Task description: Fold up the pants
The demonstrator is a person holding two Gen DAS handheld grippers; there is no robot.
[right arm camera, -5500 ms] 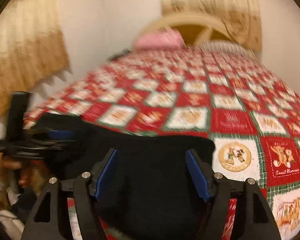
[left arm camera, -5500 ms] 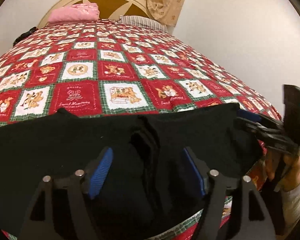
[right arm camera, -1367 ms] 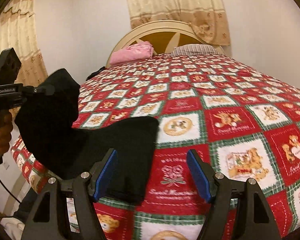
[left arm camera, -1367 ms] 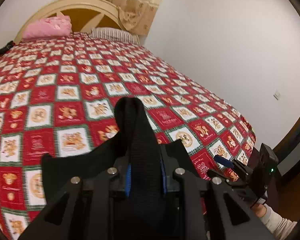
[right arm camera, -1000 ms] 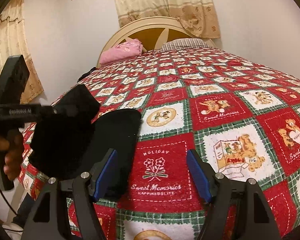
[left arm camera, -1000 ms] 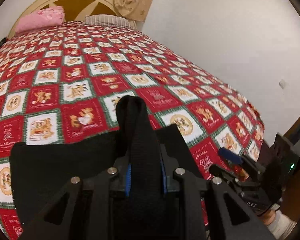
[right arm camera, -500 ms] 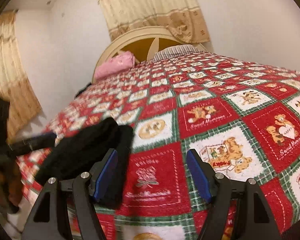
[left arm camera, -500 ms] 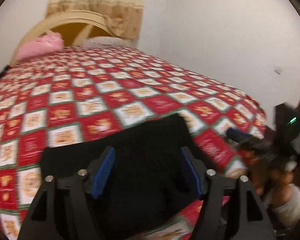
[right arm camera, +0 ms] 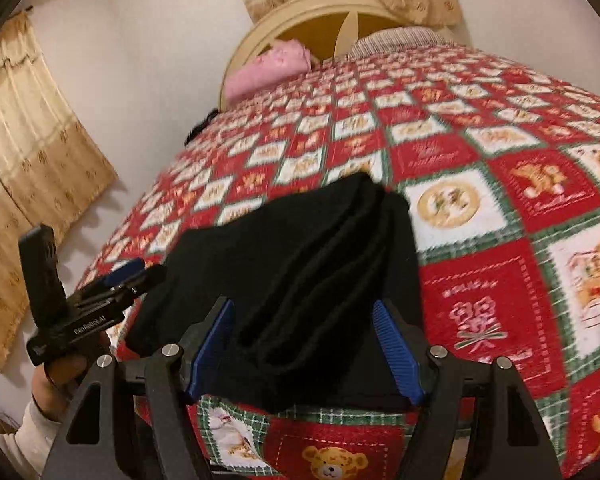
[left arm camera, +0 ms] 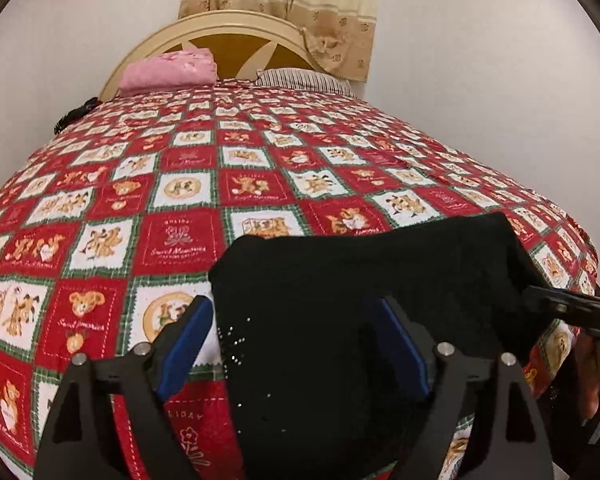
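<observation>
1. The black pants [left arm camera: 364,280] lie folded into a thick stack at the near edge of a bed, on a red, white and green teddy-bear quilt [left arm camera: 180,200].
2. The left gripper [left arm camera: 296,344] hangs over the stack's left side. Its jaws are opening and nothing is pinched; its left pad is over the quilt, its right pad over the cloth.
3. The right gripper [right arm camera: 304,356] straddles the layered edge of the pants [right arm camera: 300,264]. Its jaws are closing with cloth between them, but the blue pads do not yet press it.
4. To do this step well, as I judge it: catch every layer before lifting, so the stack does not fan out, and keep both ends level.
5. Readable writing: quilt squares say "Sweet Memories" and "Holiday". The left gripper's body [right arm camera: 76,320], seen from the right camera, reads roughly "GenRobot.AI".
</observation>
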